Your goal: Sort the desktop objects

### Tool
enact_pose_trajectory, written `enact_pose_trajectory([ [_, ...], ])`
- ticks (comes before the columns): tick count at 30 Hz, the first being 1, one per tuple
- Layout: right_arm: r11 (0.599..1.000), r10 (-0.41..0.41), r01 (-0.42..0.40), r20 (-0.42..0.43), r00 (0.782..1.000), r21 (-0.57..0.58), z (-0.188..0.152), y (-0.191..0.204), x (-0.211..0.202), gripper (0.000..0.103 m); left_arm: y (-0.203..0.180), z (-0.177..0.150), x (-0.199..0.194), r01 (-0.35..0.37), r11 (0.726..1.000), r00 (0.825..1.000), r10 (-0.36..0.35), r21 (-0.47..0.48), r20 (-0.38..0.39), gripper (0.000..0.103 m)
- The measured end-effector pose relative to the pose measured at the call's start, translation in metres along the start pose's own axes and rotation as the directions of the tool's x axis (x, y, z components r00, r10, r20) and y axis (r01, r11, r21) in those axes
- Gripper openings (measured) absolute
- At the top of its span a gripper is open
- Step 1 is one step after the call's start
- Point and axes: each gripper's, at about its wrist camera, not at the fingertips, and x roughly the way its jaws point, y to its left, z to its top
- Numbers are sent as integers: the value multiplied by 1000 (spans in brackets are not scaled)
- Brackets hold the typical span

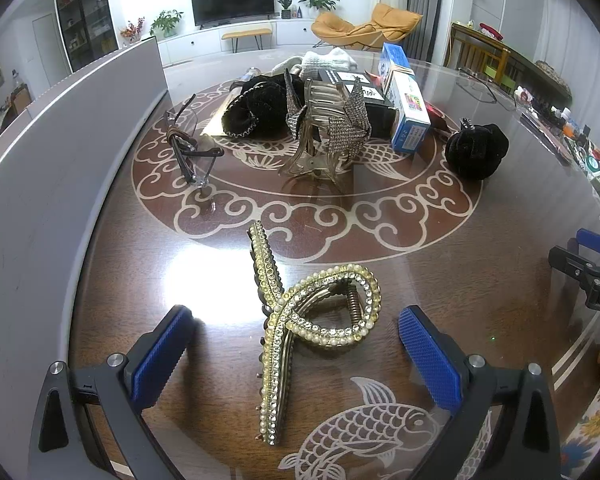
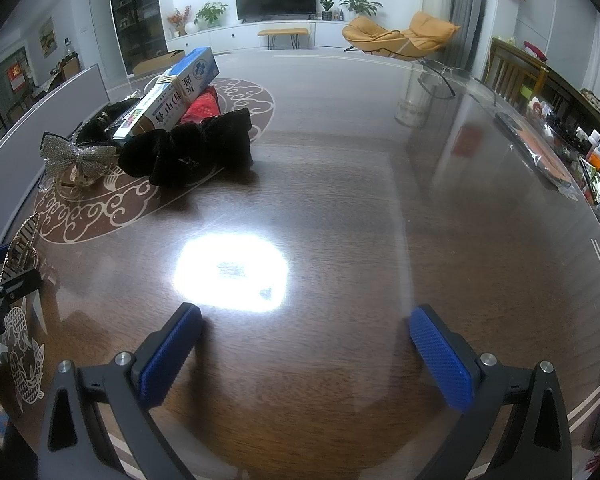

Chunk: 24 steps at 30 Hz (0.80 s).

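A gold rhinestone and pearl hair claw (image 1: 300,320) lies on the glass-topped table between the open fingers of my left gripper (image 1: 296,348), untouched by the pads. Beyond it stand a silver rhinestone bow claw (image 1: 324,128), folded glasses (image 1: 190,148), a black scrunchie (image 1: 478,152), a black fabric bundle (image 1: 260,108) and blue-white boxes (image 1: 406,108). My right gripper (image 2: 306,350) is open and empty over bare table. The black scrunchie (image 2: 196,156), bow claw (image 2: 78,158) and boxes (image 2: 172,92) show at its far left.
A grey panel (image 1: 52,168) runs along the table's left side. Another pair of glasses (image 2: 440,76) lies far right. A shelf of small bottles and clutter (image 2: 580,148) lines the right edge. The right gripper's body (image 1: 592,276) shows at the left wrist view's right edge.
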Motion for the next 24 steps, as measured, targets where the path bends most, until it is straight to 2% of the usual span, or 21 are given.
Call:
enact_pose_trajectory([
  [24,1000,-2,2,1,1000,3,1,-1,1,103,0,-1,0,0,1000,1000,0,1,1,103],
])
